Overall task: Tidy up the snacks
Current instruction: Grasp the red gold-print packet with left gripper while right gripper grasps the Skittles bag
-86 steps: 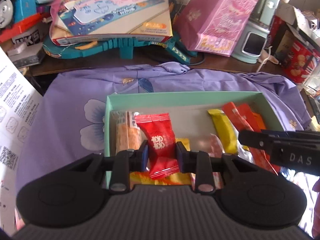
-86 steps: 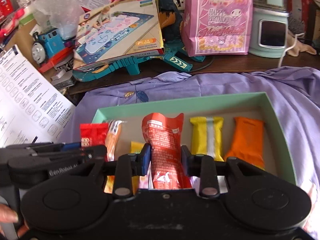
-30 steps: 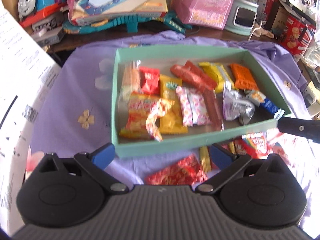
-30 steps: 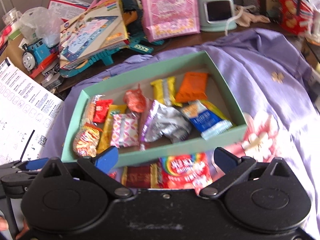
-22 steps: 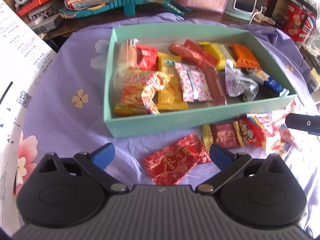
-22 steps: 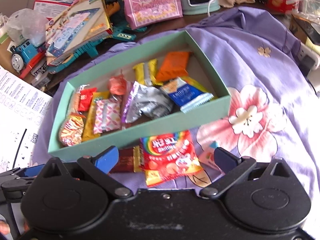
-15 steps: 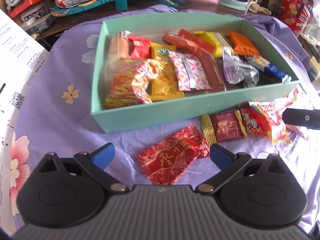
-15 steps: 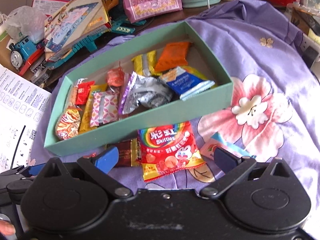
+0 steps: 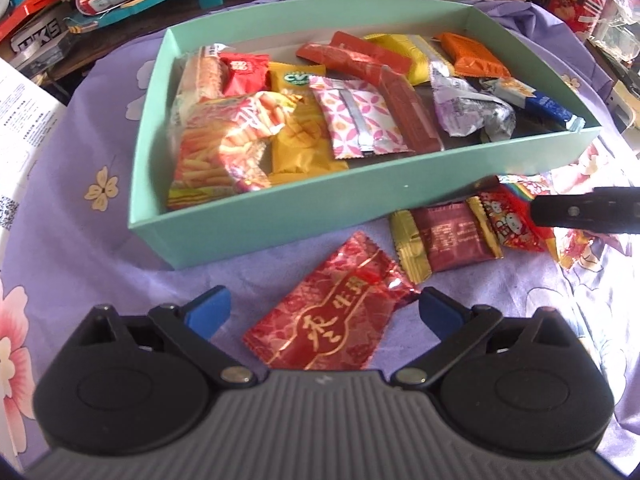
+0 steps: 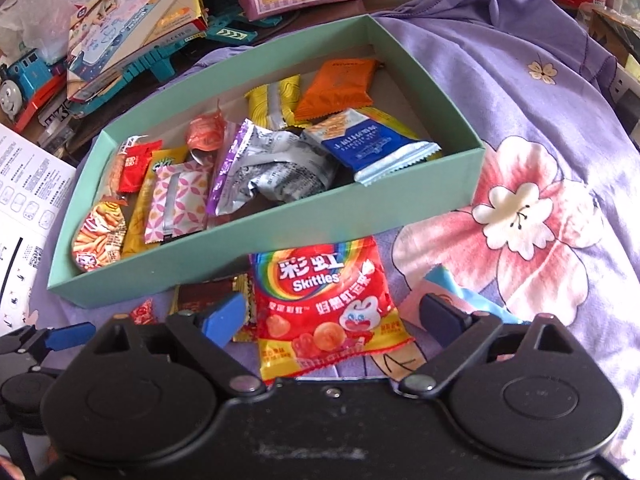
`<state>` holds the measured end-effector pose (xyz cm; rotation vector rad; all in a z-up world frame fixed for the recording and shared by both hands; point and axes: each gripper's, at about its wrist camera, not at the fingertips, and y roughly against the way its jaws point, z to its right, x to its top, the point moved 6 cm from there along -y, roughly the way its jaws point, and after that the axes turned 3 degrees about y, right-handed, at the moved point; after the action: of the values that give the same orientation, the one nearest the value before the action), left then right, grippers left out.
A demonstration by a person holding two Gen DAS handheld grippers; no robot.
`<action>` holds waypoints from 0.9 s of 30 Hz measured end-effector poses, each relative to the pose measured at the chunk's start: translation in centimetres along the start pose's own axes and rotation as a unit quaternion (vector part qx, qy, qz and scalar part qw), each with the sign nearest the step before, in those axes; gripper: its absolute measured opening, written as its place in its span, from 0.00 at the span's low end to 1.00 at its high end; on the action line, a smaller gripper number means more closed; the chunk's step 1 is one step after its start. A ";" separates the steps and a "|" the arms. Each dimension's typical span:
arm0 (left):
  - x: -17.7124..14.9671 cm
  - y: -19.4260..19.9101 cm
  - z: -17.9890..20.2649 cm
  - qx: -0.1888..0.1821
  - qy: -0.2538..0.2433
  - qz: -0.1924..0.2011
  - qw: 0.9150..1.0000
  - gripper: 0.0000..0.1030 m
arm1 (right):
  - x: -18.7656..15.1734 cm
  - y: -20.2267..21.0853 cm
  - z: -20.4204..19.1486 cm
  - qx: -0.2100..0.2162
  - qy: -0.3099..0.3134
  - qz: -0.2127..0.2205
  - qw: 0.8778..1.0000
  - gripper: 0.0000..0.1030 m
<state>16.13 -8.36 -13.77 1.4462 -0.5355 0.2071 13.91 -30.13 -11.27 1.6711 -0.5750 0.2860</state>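
Snacks still lie outside the box, so the job looks partly done. My guess is each tool now needs to drop straight down, with one finger on each side of a packet, and squeeze the flat middle gently so the crinkly wrapper does not slip. The shiny red foil packet with gold writing [image 9: 332,312] lies flat on the purple flowered cloth [image 9: 72,248], just in front of the mint green cardboard box [image 9: 256,216], between the spread blue fingertips of the left tool [image 9: 322,310], which holds nothing. The red Skittles bag with a rainbow [image 10: 324,304] lies flat too, with its top edge at the box wall, between the wide-apart fingers of the right tool [image 10: 332,316], also holding nothing. A dark red packet with gold ends [image 9: 448,240] lies between the two. Many bright packets already fill the box.
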 end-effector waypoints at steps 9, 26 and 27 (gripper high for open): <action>-0.6 0.7 0.4 -0.017 -0.007 0.013 1.000 0.50 | -0.5 -0.6 -0.6 -0.016 0.022 0.006 1.000 0.76; -2.7 2.2 -0.6 -0.037 0.019 -0.004 0.999 0.54 | -3.0 0.5 -1.5 -0.009 0.052 0.010 0.999 0.76; -2.8 2.2 -0.6 -0.037 0.018 -0.004 0.999 0.56 | -3.1 0.4 -1.5 -0.010 0.052 0.009 0.999 0.77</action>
<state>12.84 -6.95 -13.12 1.3711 -0.5035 0.2044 11.29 -28.03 -12.16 1.6230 -0.5130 0.3774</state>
